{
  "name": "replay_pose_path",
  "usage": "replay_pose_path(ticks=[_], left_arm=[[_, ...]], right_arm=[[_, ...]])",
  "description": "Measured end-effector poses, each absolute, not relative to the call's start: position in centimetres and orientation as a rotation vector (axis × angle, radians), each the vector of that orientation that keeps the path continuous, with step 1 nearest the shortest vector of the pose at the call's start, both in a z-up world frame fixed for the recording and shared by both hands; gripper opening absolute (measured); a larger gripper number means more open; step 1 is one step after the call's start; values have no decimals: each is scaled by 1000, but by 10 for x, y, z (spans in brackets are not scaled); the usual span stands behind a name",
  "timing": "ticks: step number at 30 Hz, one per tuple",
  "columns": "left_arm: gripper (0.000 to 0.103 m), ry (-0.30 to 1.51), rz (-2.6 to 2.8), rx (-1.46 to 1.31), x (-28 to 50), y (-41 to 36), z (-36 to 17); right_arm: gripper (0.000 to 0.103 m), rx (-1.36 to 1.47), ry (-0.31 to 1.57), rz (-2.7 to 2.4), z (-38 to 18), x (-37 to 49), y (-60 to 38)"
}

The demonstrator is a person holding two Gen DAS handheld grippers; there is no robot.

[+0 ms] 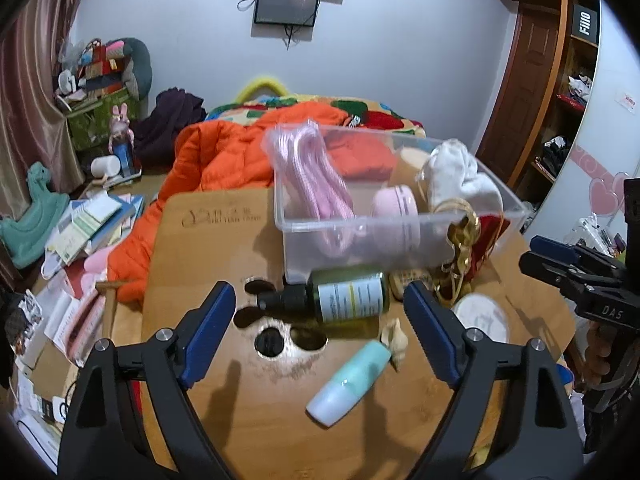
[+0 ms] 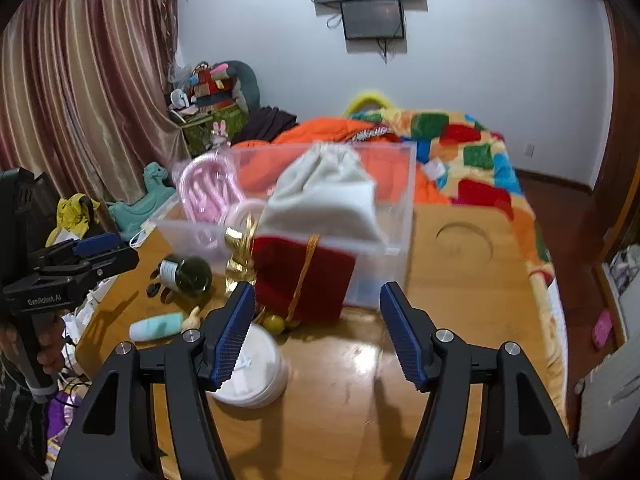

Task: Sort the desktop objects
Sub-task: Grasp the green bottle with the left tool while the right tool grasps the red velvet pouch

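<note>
Left wrist view, left claw [image 1: 320, 320] spread empty, green bottle [image 1: 348, 294] lying just beyond.

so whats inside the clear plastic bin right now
The clear plastic bin holds coiled pink cord, a pink round jar and a white cloth pouch. Whatever lies under the pouch is covered.

Both grippers [image 1: 320, 332] [image 2: 318, 332] empty (jaws apart)
</note>
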State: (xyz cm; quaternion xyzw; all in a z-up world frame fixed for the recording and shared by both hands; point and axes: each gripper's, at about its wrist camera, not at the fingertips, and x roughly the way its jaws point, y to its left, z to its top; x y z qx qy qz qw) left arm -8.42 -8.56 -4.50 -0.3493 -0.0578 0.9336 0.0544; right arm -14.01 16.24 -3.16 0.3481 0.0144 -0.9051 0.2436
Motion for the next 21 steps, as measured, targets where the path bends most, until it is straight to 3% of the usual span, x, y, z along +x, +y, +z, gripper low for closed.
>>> replay_pose_path(ticks=[4, 8, 21], left_arm=[[88, -204, 2801, -1100, -87, -84, -56], [88, -213, 2777, -1119, -92, -81, -62], [88, -221, 2745, -1139, -102, -74, -71]], right_arm=[[62, 1021, 13, -2430, -45, -145, 155], [82, 1025, 7, -2426, -47, -145, 146], [82, 982, 92, -2444, -43, -138, 121]])
